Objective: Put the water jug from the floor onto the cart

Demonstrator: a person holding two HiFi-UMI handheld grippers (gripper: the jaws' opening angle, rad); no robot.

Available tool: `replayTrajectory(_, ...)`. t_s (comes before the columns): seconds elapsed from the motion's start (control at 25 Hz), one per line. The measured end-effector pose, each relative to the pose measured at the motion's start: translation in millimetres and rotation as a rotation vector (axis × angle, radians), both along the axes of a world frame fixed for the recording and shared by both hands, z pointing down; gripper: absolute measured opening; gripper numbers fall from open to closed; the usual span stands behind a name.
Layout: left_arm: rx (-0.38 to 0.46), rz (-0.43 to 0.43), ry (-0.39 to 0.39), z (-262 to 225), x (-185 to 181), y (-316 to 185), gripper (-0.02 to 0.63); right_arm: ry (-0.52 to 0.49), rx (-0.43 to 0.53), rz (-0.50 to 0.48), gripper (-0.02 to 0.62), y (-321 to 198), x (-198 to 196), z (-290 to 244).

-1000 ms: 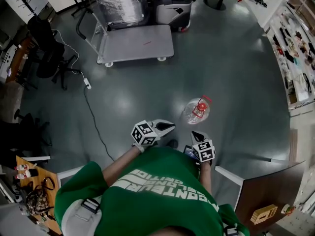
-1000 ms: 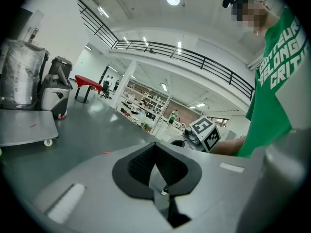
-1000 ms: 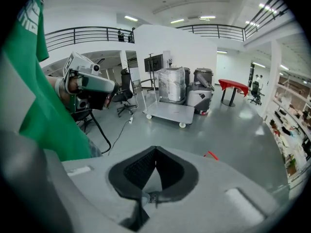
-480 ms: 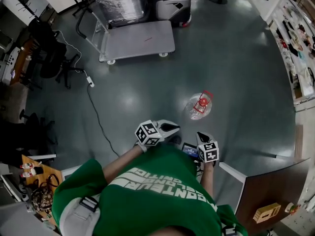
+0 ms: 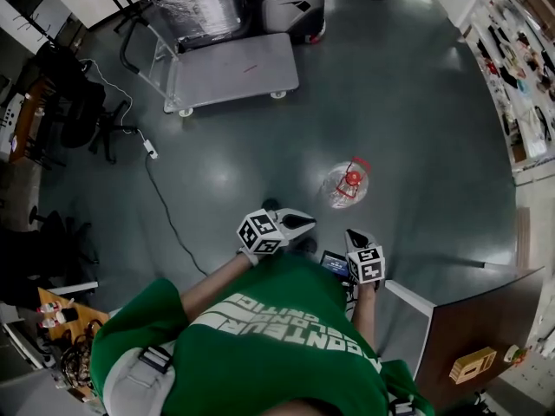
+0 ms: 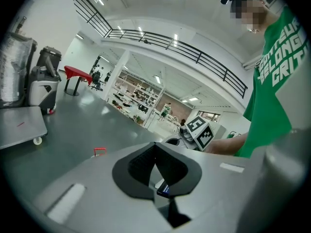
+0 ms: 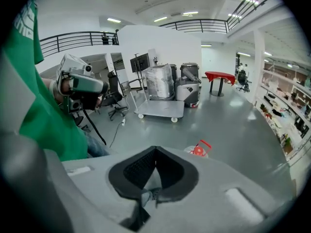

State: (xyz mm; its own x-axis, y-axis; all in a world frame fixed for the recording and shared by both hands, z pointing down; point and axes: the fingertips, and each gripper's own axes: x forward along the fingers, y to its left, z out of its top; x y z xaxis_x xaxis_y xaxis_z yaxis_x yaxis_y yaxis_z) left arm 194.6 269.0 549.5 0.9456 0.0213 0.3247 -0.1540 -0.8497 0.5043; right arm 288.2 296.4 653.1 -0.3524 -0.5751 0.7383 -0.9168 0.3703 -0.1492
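The water jug (image 5: 345,183) is clear plastic with a red cap and red handle, and it stands on the grey floor. It shows past the right gripper's body (image 7: 198,150); in the left gripper view only its red handle (image 6: 99,152) peeks out. The flat grey cart (image 5: 230,69) stands farther off at the upper left, also seen as the cart (image 7: 158,109) and as the cart (image 6: 19,127). My left gripper (image 5: 303,223) and right gripper (image 5: 349,235) hover close to my body, short of the jug. Both are shut and hold nothing: left gripper (image 6: 155,145), right gripper (image 7: 155,150).
A plastic-wrapped stack (image 5: 192,3) and a grey machine (image 5: 290,3) stand behind the cart. A cable with a power strip (image 5: 152,150) runs across the floor on the left, near an office chair (image 5: 82,102). A brown panel (image 5: 473,319) is at the lower right, with shelves (image 5: 525,68) along the right.
The head view has drifted, so the jug and cart sit slightly higher in it. Both grippers have shifted a little in front of the person and stay shut.
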Motion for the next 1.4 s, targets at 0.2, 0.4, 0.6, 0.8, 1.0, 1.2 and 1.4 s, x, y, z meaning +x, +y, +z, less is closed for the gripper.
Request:
replayTrajectory(0.2, -0.004, 0.016, 0.026, -2.5, 5.4, -18.6, 0.009, 0.021, -0.012, -0.003, -0.007, -15.9, -2.5, -2.9)
replayTrajectory(0.4, -0.022, -0.005, 0.047, -2.0, -6.2, -43.8, 0.009, 0.037, -0.011, -0.029, -0.008, -41.2, -15.7, -8.2)
replayTrajectory(0.6, -0.035, -0.065, 0.06, 0.0, -24.0, -79.0, 0.009, 0.052, -0.027, -0.07, -0.008, -70.8, -31.6, -15.8)
replayTrajectory(0.8, -0.051, -0.109, 0.065, 3.9, -43.6, -102.9, 0.009, 0.066, -0.036, -0.136, -0.007, -92.3, -55.2, -14.9)
replayTrajectory(1.0, -0.067, -0.129, 0.065, 10.6, -50.2, -110.5, 0.009, 0.073, -0.054, -0.164, -0.007, -96.2, -61.1, -11.1)
replayTrajectory(1.2, -0.059, -0.127, 0.077, 3.7, -47.8, -116.1, 0.009, 0.084, -0.067, -0.167, -0.006, -99.6, -54.6, -14.1)
replayTrajectory(1.4, -0.094, -0.128, 0.083, 9.2, -42.5, -118.5, 0.009, 0.087, -0.058, -0.169, -0.006, -106.5, -52.7, -13.1)
